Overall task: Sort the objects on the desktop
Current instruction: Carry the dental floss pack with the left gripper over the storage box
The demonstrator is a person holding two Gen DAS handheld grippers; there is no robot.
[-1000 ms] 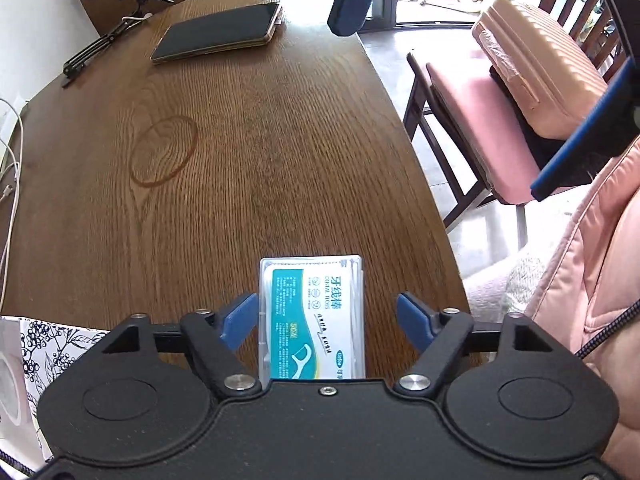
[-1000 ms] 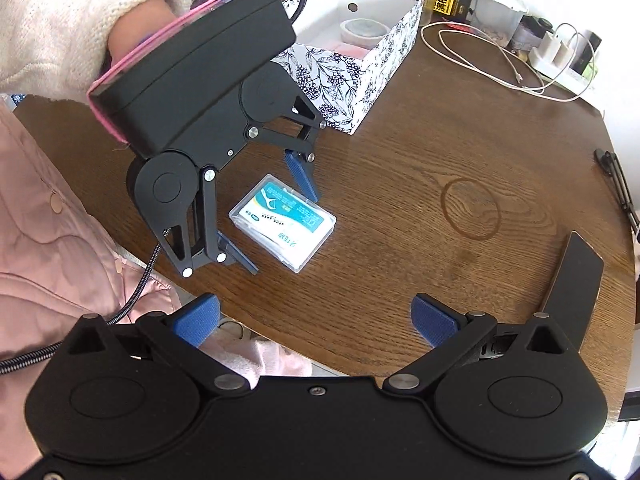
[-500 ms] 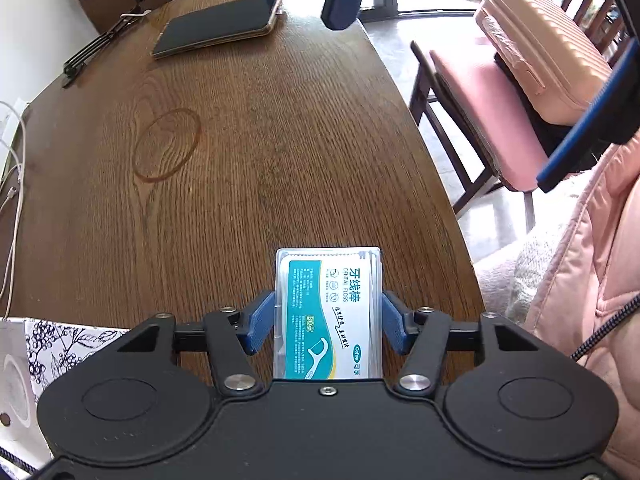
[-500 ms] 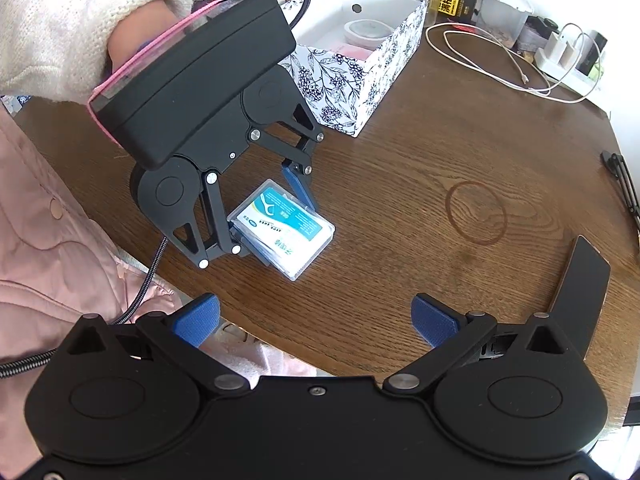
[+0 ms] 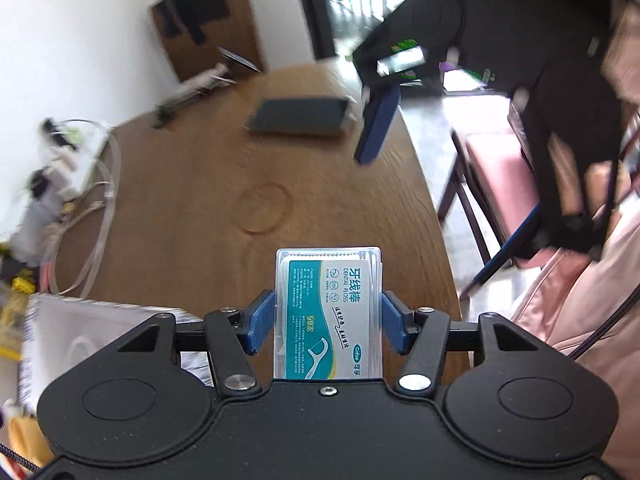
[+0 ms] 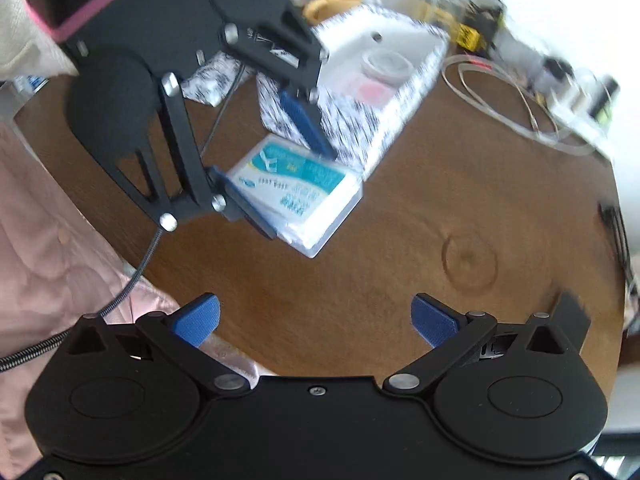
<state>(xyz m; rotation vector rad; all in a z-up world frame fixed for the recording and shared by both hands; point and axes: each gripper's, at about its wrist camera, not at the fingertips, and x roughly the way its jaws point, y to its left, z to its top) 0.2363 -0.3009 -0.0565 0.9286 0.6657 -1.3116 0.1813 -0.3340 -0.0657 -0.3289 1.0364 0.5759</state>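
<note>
Right wrist view: left gripper (image 6: 276,164) clamps the dental floss box (image 6: 298,192) above the brown wooden table (image 6: 460,200), seemingly lifted; right gripper (image 6: 316,320) gapes empty.

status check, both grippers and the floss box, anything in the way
Left gripper shut on dental floss box, off the table. Right gripper open, empty. Floral storage box just beyond; nothing between.

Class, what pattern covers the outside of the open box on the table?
A black floral print on white covers the box, clearest in the right wrist view.
</note>
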